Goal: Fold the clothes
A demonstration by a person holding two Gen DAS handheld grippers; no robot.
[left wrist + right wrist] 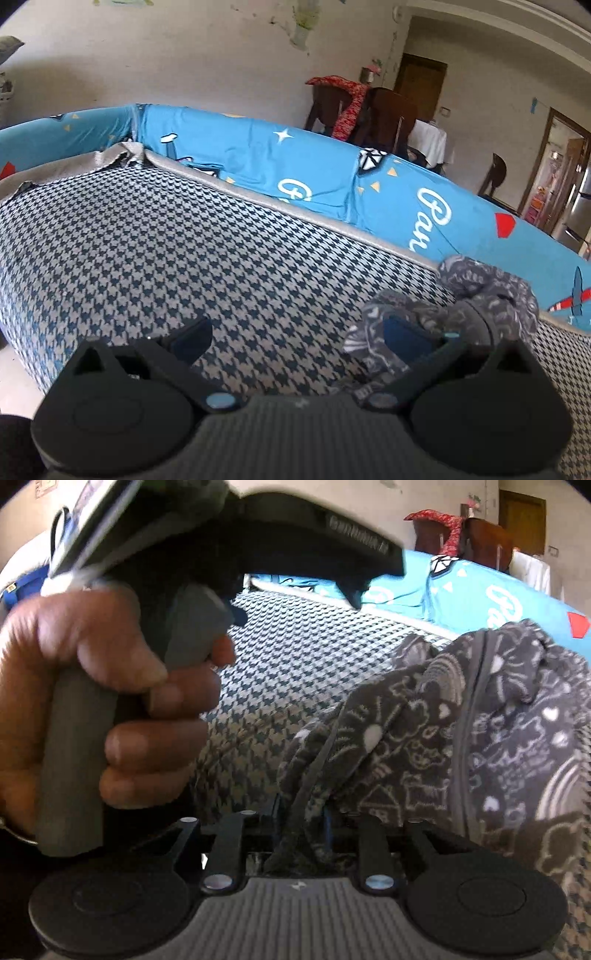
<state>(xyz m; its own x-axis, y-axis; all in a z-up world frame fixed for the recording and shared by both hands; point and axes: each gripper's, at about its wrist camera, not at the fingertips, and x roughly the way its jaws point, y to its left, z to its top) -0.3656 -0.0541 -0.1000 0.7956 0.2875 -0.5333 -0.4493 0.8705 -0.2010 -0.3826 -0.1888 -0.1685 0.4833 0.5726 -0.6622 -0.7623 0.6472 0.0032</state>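
White cursive lettering is being shown on the bright blue printed fabric cover (388,192), only "Pau" being legible before it is cut off. Embossed lettering on the black plastic gripper body (354,531) is being blurred beyond reading.

The left wrist view looks forward low over the houndstooth cushion (155,236), facing the blue sofa back (325,173) and wall. The right wrist view sits close behind the patterned garment (461,738), facing the same way, with the left hand (92,686) near its lens. Both views share cushion, sofa back and garment.
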